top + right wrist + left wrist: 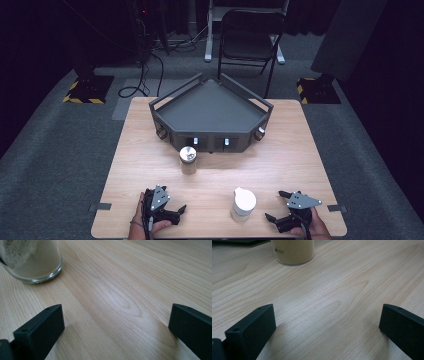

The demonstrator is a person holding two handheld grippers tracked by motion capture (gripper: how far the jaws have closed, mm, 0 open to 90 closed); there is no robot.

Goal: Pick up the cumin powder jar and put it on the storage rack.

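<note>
A glass jar (188,159) with a silver lid stands mid-table, just in front of the dark tray; in the left gripper view its tan contents (293,252) show at the top. A white-topped glass jar (243,203) of pale powder stands near the front edge, and its base (32,263) appears at the upper left of the right gripper view. My left gripper (167,200) (327,322) rests open on the wood at the front left, nothing between its jaws. My right gripper (275,205) (116,322) lies open at the front right, just right of the white-topped jar, jaws wide apart over bare wood.
A dark grey, corner-shaped tray (210,141) with raised rails and small knobbed drawers sits at the back of the wooden table (295,160). A folding chair (250,35) and cables stand on the carpet beyond it.
</note>
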